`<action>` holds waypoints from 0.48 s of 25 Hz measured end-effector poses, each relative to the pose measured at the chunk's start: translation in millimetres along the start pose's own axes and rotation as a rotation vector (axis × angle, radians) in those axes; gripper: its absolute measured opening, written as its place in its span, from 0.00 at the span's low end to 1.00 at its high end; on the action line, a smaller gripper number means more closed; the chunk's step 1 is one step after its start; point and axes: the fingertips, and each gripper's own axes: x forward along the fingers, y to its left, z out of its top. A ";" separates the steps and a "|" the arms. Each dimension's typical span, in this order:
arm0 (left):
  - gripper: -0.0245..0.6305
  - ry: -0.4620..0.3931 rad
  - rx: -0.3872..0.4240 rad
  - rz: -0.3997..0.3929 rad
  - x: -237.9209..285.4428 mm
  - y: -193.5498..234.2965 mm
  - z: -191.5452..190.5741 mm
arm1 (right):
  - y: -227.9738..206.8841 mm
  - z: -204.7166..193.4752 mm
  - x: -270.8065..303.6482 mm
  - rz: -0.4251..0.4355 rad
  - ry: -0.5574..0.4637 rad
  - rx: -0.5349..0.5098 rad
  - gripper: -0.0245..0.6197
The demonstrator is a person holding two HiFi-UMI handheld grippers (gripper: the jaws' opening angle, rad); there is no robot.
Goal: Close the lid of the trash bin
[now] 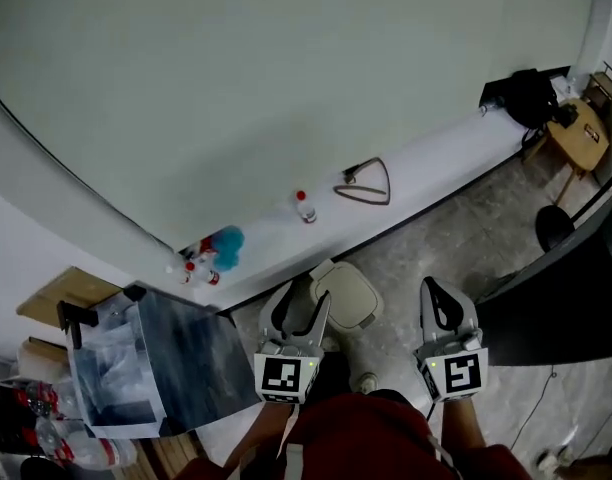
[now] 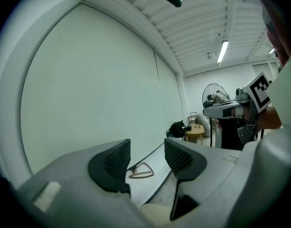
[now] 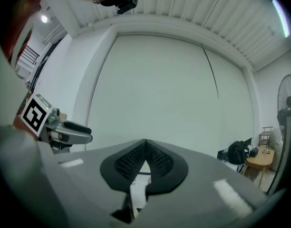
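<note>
Pale wall (image 1: 286, 78) fills most of the head view, and a white ledge (image 1: 441, 163) runs along its foot carrying a hanger (image 1: 365, 184) and a small bottle (image 1: 305, 207). Below it, on the grey floor (image 1: 456, 248), the trash bin (image 1: 358, 318) stands just ahead of the person, its cream lid (image 1: 346, 290) seen from above as a rounded square. Whether that lid is fully down cannot be told from this angle. The left gripper (image 1: 301, 313) hovers just beside the bin's near-left edge with its jaws spread apart and nothing between them. The right gripper (image 1: 436, 298) hangs well to the bin's right, its jaws brought together on nothing. The step looks like the approach to the lid. It would probably go best if the person pushed rather than pinched, laying the flat of one jaw on the lid's top near the free front edge, away from the hinge. The lid could then be pressed down evenly until it seats. A sideways shove would likely slide or tip a light bin, so the force should go straight down, with the idle right gripper kept out of the way.
</note>
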 end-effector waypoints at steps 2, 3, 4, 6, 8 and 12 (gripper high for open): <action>0.38 -0.063 -0.001 0.022 -8.7 6.7 24.3 | 1.1 22.2 -0.7 -0.011 -0.056 0.011 0.04; 0.38 -0.090 -0.006 0.031 -12.9 9.8 33.0 | 2.3 32.3 -1.1 -0.011 -0.083 0.009 0.04; 0.38 -0.111 -0.011 0.039 -16.8 12.8 41.9 | 3.3 41.0 -1.7 -0.010 -0.106 -0.003 0.04; 0.38 -0.146 -0.008 0.061 -23.7 18.8 60.2 | 3.9 53.7 -3.2 -0.006 -0.139 -0.040 0.04; 0.37 -0.175 0.006 0.085 -29.6 25.4 71.1 | 5.4 63.6 -3.7 -0.006 -0.158 -0.057 0.04; 0.34 -0.191 -0.001 0.121 -37.8 37.0 74.4 | 11.0 78.9 -4.7 0.001 -0.190 -0.058 0.04</action>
